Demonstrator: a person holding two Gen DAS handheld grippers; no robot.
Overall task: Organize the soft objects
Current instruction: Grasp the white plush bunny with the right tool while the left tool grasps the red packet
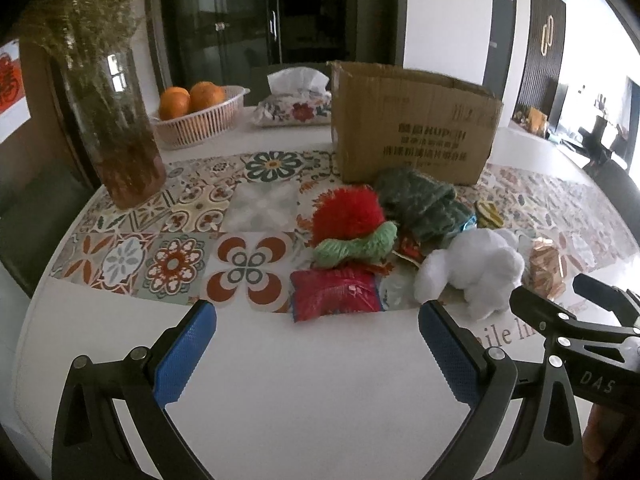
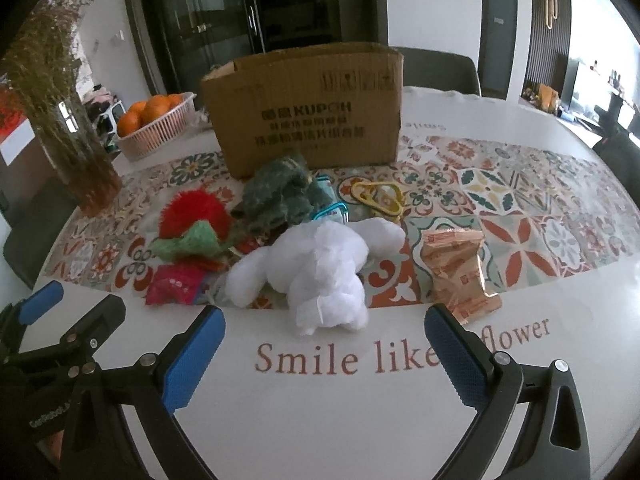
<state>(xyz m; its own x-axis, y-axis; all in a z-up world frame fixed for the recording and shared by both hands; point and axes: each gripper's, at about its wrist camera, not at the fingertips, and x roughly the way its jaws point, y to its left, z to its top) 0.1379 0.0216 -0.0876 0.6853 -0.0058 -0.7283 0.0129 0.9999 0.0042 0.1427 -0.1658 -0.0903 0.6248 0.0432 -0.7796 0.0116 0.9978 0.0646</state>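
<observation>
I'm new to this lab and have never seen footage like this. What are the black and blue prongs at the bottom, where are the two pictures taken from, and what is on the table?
The prongs are the fingers of two hand-held grippers; a person carries one in each hand. Each picture comes from a camera on one gripper, looking forward along its fingers.

The left gripper and right gripper are both open and hold nothing.

On the table lie a white plush toy, a red fluffy toy, a dark green knitted item and a red packet, in front of an open cardboard box. A basket of oranges and a vase of dried flowers stand further back.
</observation>
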